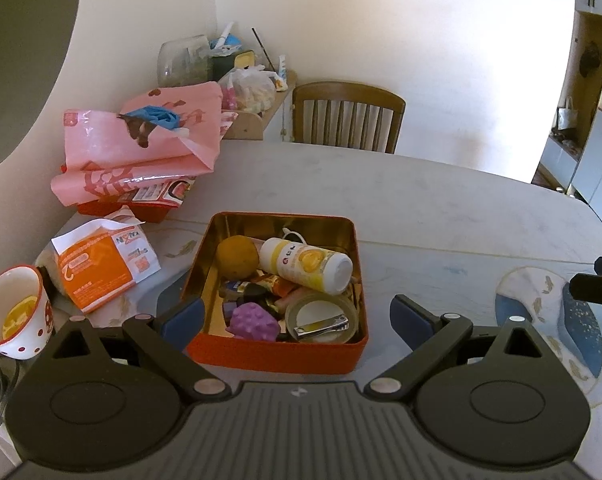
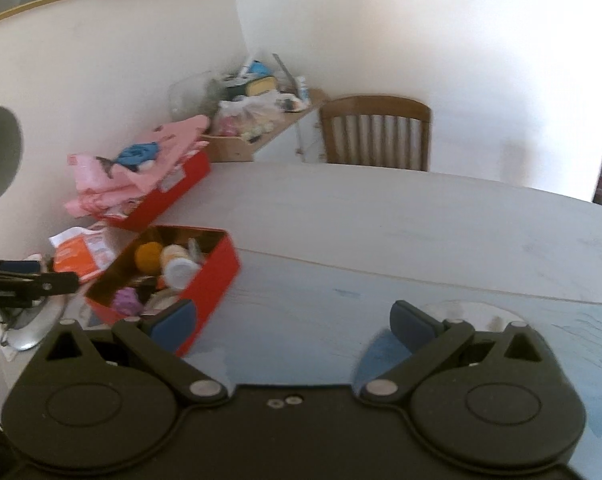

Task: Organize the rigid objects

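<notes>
A red tin box (image 1: pixel 277 354) with a gold inside sits on the table in front of my left gripper (image 1: pixel 297 318), which is open and empty, its fingers to either side of the box's near wall. In the box lie a white and yellow bottle (image 1: pixel 307 265), an orange ball (image 1: pixel 237 257), a purple knobbly toy (image 1: pixel 255 322), a tape roll with nail clippers (image 1: pixel 321 326) on it, and small wrappers. In the right wrist view the box (image 2: pixel 205 288) is at the left. My right gripper (image 2: pixel 293 322) is open and empty over bare table.
A mug (image 1: pixel 17 314) with yellow contents and an orange and white packet (image 1: pixel 101 264) lie left of the box. Pink bags (image 1: pixel 141 140) fill a second red box behind. A wooden chair (image 1: pixel 347 116) and a cluttered shelf (image 1: pixel 253 120) stand at the table's (image 1: pixel 441 208) far edge.
</notes>
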Demonstrator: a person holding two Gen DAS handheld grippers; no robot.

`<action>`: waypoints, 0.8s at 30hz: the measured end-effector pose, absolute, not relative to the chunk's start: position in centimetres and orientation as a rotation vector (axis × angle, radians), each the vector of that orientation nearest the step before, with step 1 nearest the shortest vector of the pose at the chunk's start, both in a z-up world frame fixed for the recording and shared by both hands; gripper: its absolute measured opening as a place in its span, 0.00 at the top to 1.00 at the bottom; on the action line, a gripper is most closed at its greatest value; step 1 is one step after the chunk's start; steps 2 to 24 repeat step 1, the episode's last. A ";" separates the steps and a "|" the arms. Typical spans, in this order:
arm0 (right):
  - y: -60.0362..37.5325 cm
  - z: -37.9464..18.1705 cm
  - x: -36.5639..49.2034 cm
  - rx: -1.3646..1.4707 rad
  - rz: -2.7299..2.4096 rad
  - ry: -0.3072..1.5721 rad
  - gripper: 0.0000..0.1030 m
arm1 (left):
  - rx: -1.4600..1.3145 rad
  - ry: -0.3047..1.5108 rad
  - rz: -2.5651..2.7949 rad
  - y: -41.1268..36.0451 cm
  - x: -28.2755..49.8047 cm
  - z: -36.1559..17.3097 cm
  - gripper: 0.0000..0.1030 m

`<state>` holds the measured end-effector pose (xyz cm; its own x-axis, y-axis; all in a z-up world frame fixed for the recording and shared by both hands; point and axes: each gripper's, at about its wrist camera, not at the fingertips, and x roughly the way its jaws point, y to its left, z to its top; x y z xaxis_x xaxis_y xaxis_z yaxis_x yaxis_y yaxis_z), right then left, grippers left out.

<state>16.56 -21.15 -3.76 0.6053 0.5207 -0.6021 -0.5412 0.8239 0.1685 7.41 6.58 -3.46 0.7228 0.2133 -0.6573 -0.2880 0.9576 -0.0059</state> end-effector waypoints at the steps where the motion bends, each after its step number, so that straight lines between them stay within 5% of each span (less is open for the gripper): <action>1: -21.7 -3.9 16.8 -0.028 0.598 0.687 0.00 | -0.109 0.709 0.277 6.4 7.4 -3.4 0.03; 24: -21.7 -3.9 16.8 -0.028 0.598 0.687 0.00 | -0.109 0.709 0.277 6.4 7.4 -3.4 0.03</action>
